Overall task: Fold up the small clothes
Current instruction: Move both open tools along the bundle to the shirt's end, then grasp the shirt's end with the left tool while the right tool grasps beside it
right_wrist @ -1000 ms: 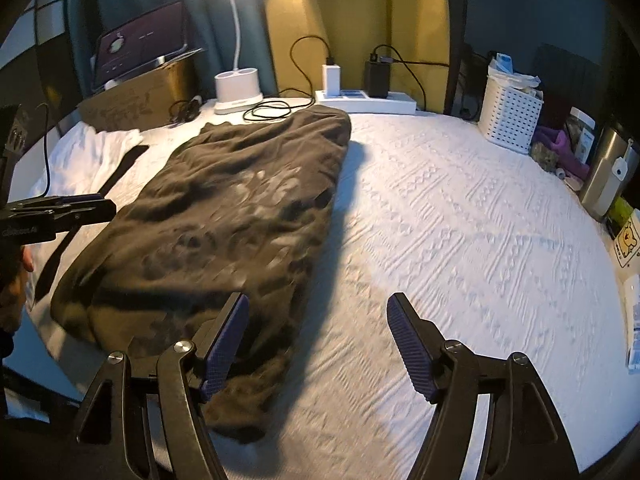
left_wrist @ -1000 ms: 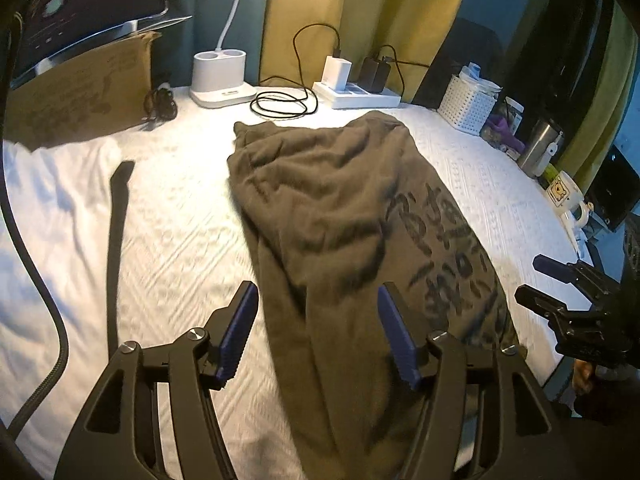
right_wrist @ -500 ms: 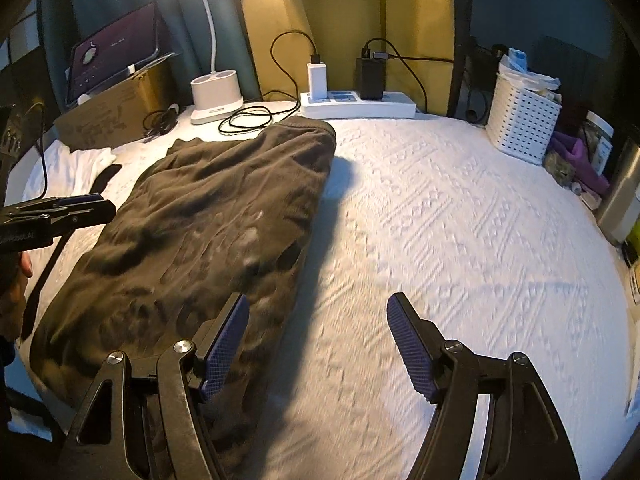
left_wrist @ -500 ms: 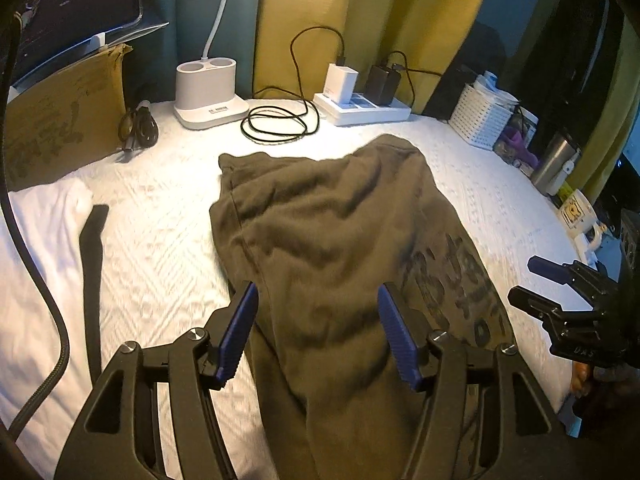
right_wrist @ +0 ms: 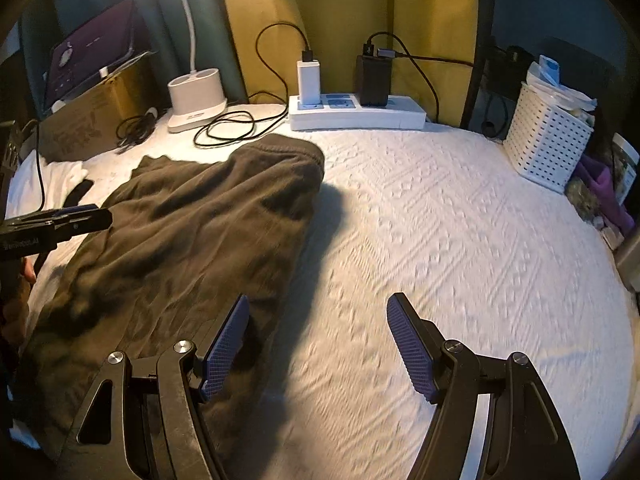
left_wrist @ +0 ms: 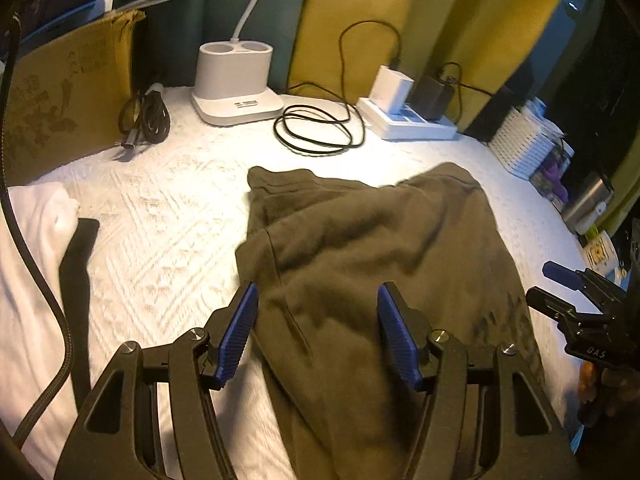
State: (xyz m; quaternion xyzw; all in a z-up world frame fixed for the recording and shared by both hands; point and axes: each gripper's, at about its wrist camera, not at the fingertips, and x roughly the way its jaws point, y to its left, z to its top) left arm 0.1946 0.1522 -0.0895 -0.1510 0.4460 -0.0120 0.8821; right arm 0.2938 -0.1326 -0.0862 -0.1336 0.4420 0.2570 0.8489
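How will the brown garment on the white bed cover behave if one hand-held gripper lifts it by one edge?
The brown garment will probably hang limp: it already lies in soft wrinkles. It looks thick and fleecy, so it may be fairly heavy for cloth. The pinched layer may lift alone, since the piece seems folded double.

Right tool [right_wrist: 318, 344] gapes — garment [right_wrist: 192, 232] lies beside.

Home bedroom, white quilted bedspread [right_wrist: 460, 240], yellow curtains [right_wrist: 344, 12], desk lamp base [left_wrist: 236, 80], power strip [right_wrist: 356, 114] with chargers
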